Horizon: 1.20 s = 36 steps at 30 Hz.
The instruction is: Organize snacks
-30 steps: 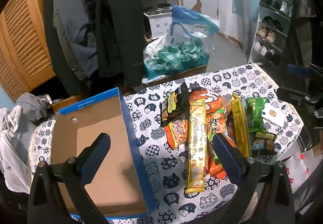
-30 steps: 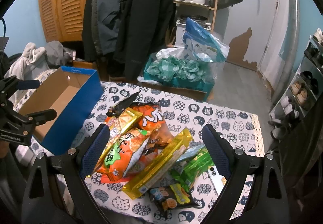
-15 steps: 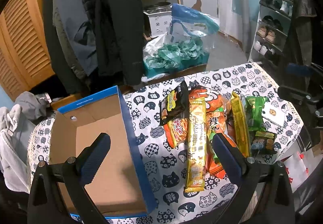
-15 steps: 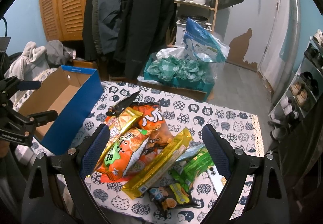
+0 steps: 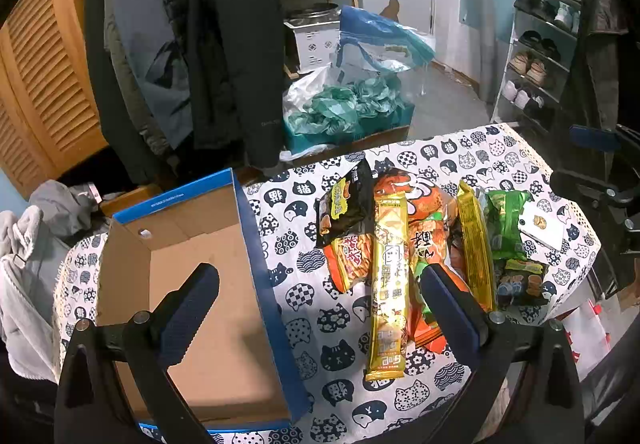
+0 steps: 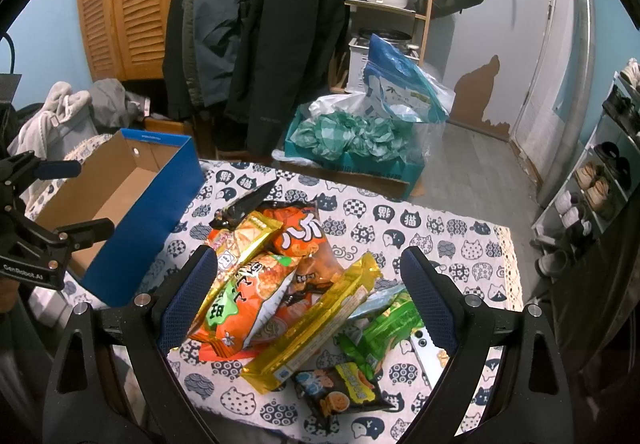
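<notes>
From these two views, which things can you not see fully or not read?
- Blue box: in the left wrist view, its near floor is hidden by the left hand-held gripper.
- Orange snack bags: lower ones are covered by the long gold packets.
- White card: partly hidden under the right hand-held gripper finger.
- Small dark packet: print too small to read.

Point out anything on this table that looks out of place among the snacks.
A white phone-like slab lies half under the green snack packet at the pile's right edge; it is no snack. The snack packets overlap in a loose heap, and the open blue cardboard box holds none yet.
</notes>
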### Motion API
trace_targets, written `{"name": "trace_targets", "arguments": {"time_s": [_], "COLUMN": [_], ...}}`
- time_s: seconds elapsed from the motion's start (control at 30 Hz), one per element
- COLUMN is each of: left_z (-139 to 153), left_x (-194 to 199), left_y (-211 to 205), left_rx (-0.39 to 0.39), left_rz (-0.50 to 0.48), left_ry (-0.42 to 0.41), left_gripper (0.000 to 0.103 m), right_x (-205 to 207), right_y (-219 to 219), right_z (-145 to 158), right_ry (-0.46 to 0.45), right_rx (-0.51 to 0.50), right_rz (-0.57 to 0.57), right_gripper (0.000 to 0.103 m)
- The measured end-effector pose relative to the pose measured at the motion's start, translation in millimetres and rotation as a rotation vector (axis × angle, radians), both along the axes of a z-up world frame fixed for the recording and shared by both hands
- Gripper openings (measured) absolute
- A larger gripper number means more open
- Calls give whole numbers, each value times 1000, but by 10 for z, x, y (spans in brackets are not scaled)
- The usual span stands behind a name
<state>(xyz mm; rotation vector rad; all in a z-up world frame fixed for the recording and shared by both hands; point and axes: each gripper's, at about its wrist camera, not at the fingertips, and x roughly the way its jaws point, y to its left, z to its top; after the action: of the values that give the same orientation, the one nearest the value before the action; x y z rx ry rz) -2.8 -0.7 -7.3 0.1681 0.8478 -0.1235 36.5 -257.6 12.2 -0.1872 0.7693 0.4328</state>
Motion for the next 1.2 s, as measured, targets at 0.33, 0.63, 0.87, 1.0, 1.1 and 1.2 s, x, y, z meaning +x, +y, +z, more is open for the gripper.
{"name": "trace_targets", "arguments": {"time_s": [0.33, 0.63, 0.87, 1.0, 1.1, 1.2], "left_z": [3, -11, -11, -10, -10, -9], "left_x": [2, -22, -33, -26, -25, -24], "left_y": [-1, -12, -17, -14, -12, -9], "left_rx": [-1, -1, -3, -2, -3, -3], "left_rz": [0, 0, 1, 1, 1, 1], "left_ry": [1, 6, 6, 7, 8, 8], "left_gripper": [102, 102, 102, 102, 102, 102], "right_x": [2, 9, 6, 2, 5, 6], "right_y": [0, -7, -4, 0, -3, -1], "right_z": [4, 16, -3, -10, -4, -5], "right_ry": [0, 2, 3, 2, 3, 3], "right_rx": [-2, -2, -3, -4, -4, -5], "right_rz": [0, 0, 0, 0, 0, 0], "right_gripper": [91, 91, 91, 91, 91, 91]}}
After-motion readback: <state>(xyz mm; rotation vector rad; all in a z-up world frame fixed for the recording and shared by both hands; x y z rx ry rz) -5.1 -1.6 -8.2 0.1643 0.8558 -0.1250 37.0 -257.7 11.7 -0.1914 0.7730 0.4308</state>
